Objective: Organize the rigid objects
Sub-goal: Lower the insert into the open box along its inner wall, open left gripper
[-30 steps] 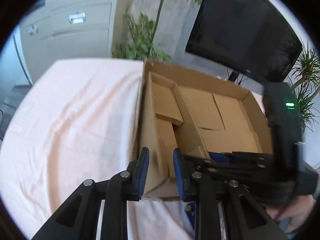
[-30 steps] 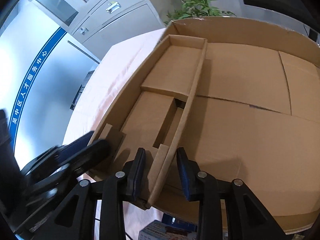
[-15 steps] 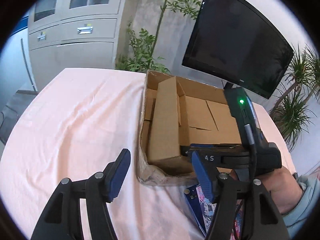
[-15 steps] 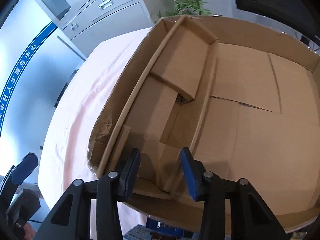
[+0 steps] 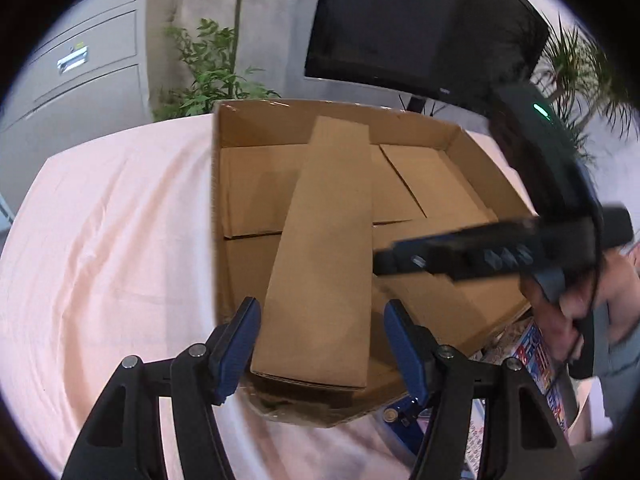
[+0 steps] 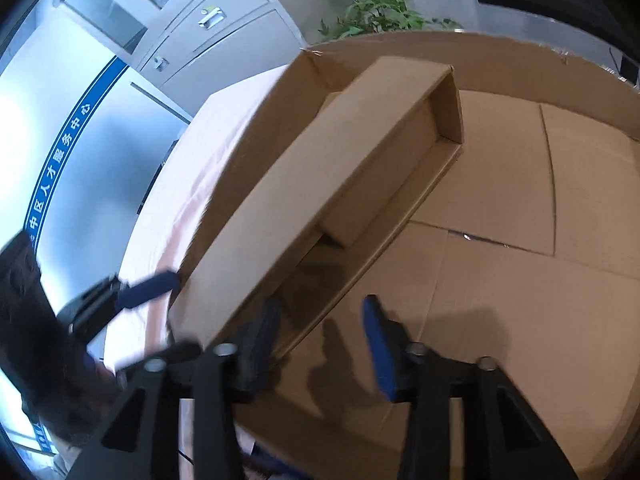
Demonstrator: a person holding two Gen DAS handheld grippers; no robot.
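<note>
A large open cardboard box point(image 5: 492, 172) stands on the pink-clothed table point(image 5: 112, 240). A long cardboard insert point(image 5: 324, 256) lies tilted inside it, its near end raised over the box's front rim. My left gripper point(image 5: 322, 344) is open, its blue pads on either side of the insert's near end, apart from it. In the right wrist view the insert point(image 6: 320, 184) shows as a folded tray leaning on the box's left wall point(image 6: 264, 128). My right gripper point(image 6: 320, 336) is open and empty over the box floor, its left pad next to the insert's edge.
Colourful printed packs point(image 5: 544, 364) lie on the table by the box's right front corner. A dark monitor point(image 5: 420, 28), potted plants point(image 5: 208, 76) and grey cabinets point(image 5: 80, 68) stand behind the table. The right gripper's body point(image 5: 500, 252) reaches across the box.
Both grippers have opened: the left let go of the box's wall, the right let go of the insert's edge. The insert has tipped over to lie tilted in the box.
</note>
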